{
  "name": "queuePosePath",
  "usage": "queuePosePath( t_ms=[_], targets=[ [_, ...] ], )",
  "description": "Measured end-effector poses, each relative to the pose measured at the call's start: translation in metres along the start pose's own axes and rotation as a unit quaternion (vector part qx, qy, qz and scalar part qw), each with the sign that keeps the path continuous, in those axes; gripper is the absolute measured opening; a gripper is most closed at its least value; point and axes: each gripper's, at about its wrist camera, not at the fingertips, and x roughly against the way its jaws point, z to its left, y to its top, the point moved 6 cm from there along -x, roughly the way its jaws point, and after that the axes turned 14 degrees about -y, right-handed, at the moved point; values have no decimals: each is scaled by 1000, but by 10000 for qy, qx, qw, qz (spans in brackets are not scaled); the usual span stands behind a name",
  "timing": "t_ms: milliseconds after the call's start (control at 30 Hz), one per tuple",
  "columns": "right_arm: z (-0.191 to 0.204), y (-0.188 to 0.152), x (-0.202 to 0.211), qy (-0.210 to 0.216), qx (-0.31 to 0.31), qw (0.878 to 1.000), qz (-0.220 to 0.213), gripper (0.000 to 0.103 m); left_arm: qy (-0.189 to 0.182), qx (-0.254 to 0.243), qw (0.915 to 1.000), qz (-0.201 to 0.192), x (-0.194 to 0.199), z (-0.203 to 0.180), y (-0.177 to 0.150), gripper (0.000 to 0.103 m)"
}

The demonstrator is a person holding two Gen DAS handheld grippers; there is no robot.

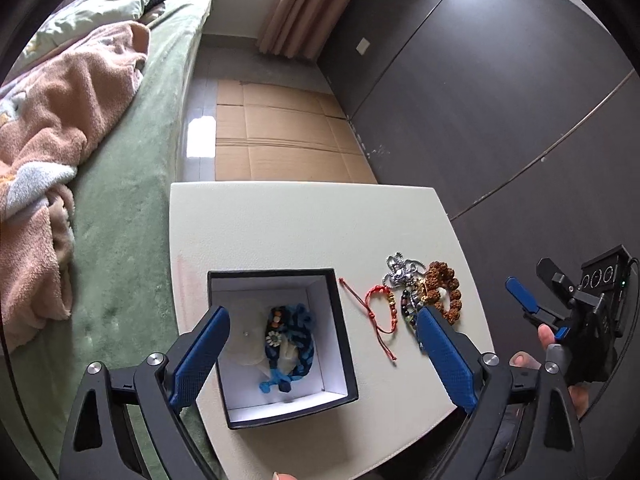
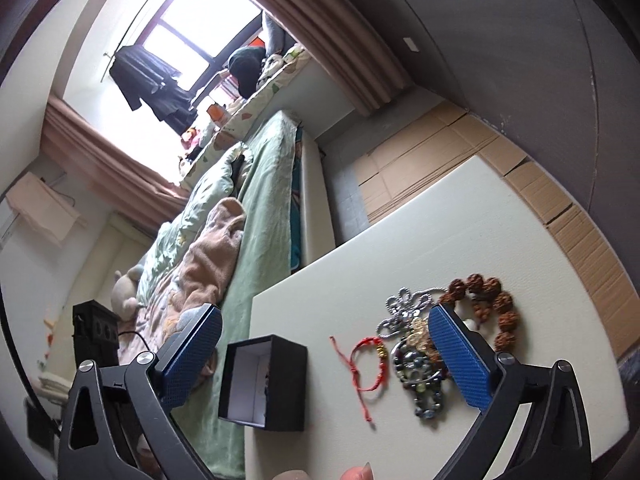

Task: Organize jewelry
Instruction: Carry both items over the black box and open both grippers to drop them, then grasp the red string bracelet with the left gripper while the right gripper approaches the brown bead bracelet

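The table (image 1: 304, 224) has a matt, off-white, faintly grainy top. The box (image 1: 344, 344) looks like matt dark card lined in white paper, beside a red cord bracelet (image 1: 380, 312), knobbly brown seed beads (image 1: 444, 280) and a shiny metal ornament (image 1: 402, 270). The bed (image 1: 120, 200) wears plush green cloth.

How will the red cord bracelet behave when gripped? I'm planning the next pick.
The red cord bracelet looks thin and floppy, so it will likely dangle and lose its loop. Its loose tail may drag. It probably weighs little, lying flat on the table.

Black forked left tool (image 1: 322, 354), blue textured pads (image 1: 196, 360), silver screws, matching right tool (image 2: 324, 356), bare fingertips (image 1: 546, 336)
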Motion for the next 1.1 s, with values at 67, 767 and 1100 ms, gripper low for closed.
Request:
queuePosePath(
  t_ms=[67,767,1100],
  targets=[
    [-7,3,5,-49,-39,10000,-64,103,43,-102,9999,-14,-4,-8,2,95],
    [-69,-1,0,-1010,-57,9936,495,103,520,-1063,9883,958,-120,-63,-20,51],
    [-100,0,-3,-1077,-446,9903,755,97,1070,-1078,9782,1415,-156,-47,-33,28]
  ],
)
